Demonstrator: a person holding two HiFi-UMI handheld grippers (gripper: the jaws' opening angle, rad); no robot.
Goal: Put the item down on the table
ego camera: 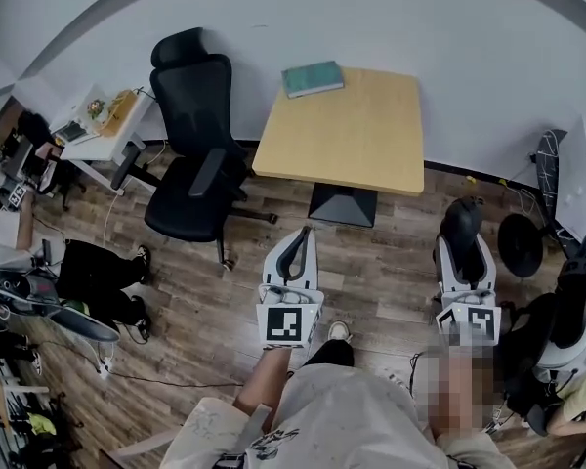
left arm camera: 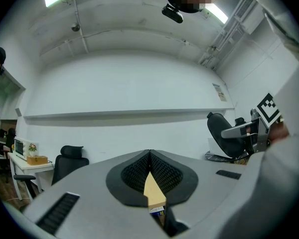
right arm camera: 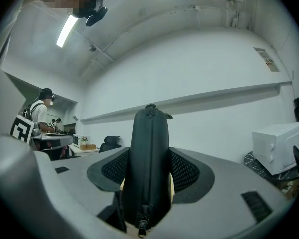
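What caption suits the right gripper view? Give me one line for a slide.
Right gripper clamped on a black zippered case, standing upright between its jaws, white wall behind.

**Black, white and pale wood**

The case [right arm camera: 148, 168] is black all over, zip included. The left gripper [ego camera: 301, 233] and right gripper [ego camera: 463, 237] are white with black meshed pads [right arm camera: 189, 171]. Their cubes [ego camera: 284, 324] bear black-and-white square markers. The table [ego camera: 361, 135] is pale yellow wood on a black base, and the book [ego camera: 313, 78] is teal. The chair [ego camera: 190, 164] is black, the floor [ego camera: 371, 281] is brown planks, and the wall [ego camera: 371, 18] is white.
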